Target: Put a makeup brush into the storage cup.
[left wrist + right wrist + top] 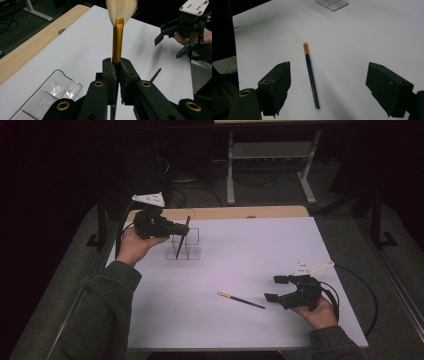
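My left gripper [185,229] is shut on a dark-handled brush [182,237] and holds it steeply tilted over a clear divided container [192,251] at the back left of the white mat. In the left gripper view the brush's gold ferrule [117,40] and pale bristles rise from between the shut jaws [117,67], with the container [50,97] at lower left. A second brush [241,300] with a gold ferrule lies flat on the mat. My right gripper [270,288] stands open just right of it. The right gripper view has this brush [310,73] lying between the wide jaws [332,85].
The white mat [250,255] covers a wooden table [225,212], whose far edge shows as a bare strip. Beyond it stand a metal desk frame [270,165] and floor cables. Cables trail from both grippers. The right gripper [172,40] appears far off in the left gripper view.
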